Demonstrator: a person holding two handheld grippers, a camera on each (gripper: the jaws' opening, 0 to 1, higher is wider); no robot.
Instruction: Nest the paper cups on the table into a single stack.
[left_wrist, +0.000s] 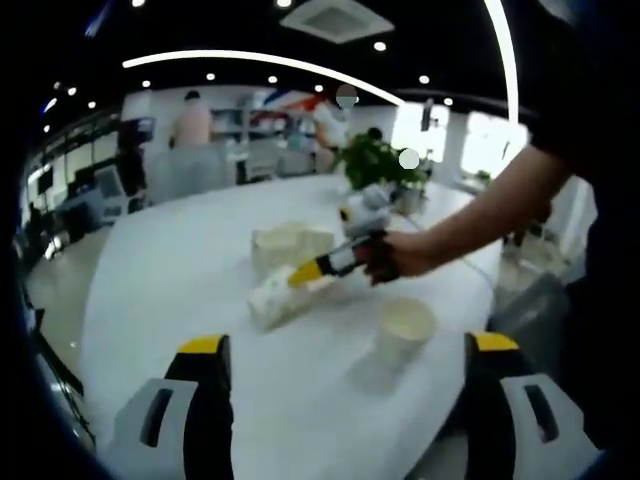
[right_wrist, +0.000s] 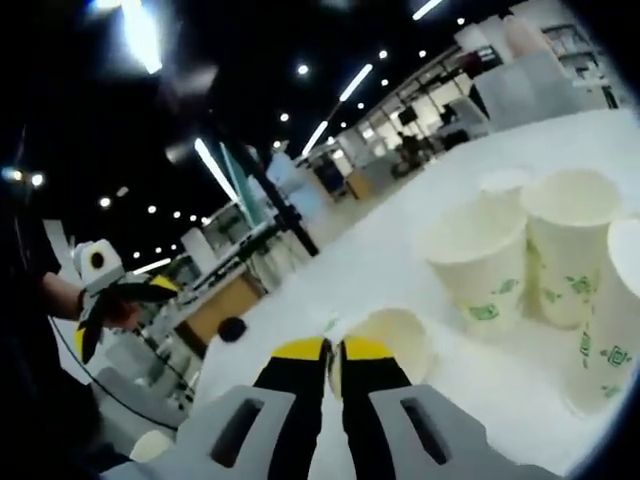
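Lying sideways, mouth up-right, a paper cup (right_wrist: 385, 340) is pinched by the right gripper (right_wrist: 335, 352); left gripper (left_wrist: 345, 345) jaws spread.

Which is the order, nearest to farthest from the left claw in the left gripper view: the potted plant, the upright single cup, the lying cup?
1. Upright single cup, just ahead, toward the right jaw.
2. Lying cup, farther in, left of centre.
3. Potted plant, at the far edge of the table.
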